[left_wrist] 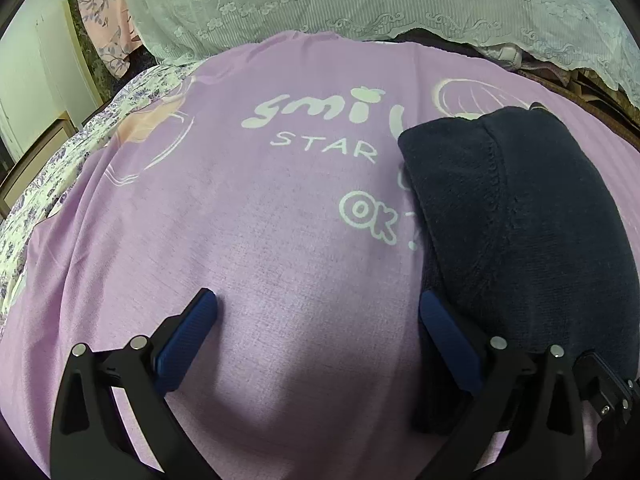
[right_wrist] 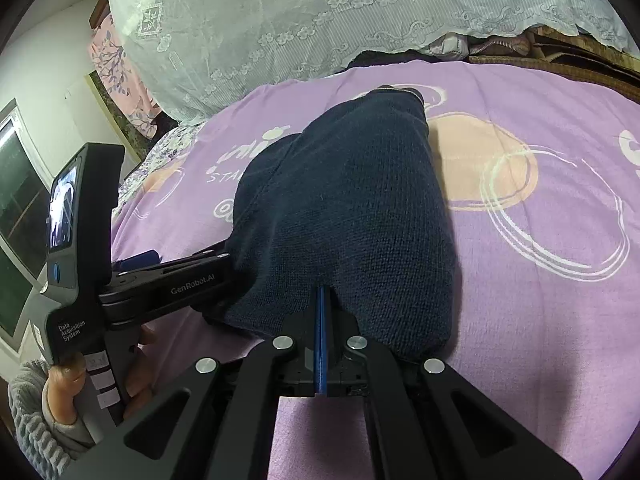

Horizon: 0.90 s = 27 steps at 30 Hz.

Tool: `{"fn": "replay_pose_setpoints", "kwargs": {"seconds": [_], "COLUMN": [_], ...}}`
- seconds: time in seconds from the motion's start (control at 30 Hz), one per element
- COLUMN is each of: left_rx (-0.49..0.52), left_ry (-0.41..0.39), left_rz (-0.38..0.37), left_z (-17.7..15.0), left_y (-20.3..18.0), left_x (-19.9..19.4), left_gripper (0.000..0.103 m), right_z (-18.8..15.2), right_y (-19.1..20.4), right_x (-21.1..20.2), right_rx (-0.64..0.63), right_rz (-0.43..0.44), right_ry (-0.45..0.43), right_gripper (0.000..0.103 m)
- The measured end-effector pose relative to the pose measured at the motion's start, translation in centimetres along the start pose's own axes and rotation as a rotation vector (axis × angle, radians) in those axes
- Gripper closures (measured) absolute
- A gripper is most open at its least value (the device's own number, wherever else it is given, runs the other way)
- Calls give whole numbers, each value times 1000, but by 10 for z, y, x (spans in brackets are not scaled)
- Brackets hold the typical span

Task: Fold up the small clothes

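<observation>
Navy knit garment [right_wrist: 344, 216] lies on the purple bed blanket [right_wrist: 540, 320], running toward 12 o'clock. Right tongs [right_wrist: 322, 300] clamped together on its near hem, likely to lift and fold. Left tongs [left_wrist: 318, 312] spread wide at its 9 o'clock, holding nothing, one finger touching the edge

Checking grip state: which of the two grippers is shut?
The right gripper: its blue pads meet at the near edge of the dark navy garment. The left gripper stands wide open over the purple blanket.
</observation>
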<state>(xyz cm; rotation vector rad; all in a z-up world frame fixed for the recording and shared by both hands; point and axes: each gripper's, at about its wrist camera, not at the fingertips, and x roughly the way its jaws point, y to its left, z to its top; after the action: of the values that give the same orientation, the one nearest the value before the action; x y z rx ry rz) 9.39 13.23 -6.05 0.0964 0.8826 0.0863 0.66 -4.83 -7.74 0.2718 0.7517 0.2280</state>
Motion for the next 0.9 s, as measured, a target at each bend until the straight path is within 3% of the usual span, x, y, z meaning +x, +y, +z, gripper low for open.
{"fn": "replay_pose_setpoints", "kwargs": {"seconds": [0.43,0.9], "left_rx": [1,13], "left_ry": [-22,-127], "left_rz": [-10,-21], "left_z": [3,18], "left_y": [1,-5], "left_x": [-7,-32], "left_gripper": [4,5], "right_z": [7,47], "right_y": [8,1], "right_x": [-16,-24], "right_rx": [-29,-12], "right_rz": [-9,-11], "right_ry": [-34,-105], "right_gripper": [100,90]}}
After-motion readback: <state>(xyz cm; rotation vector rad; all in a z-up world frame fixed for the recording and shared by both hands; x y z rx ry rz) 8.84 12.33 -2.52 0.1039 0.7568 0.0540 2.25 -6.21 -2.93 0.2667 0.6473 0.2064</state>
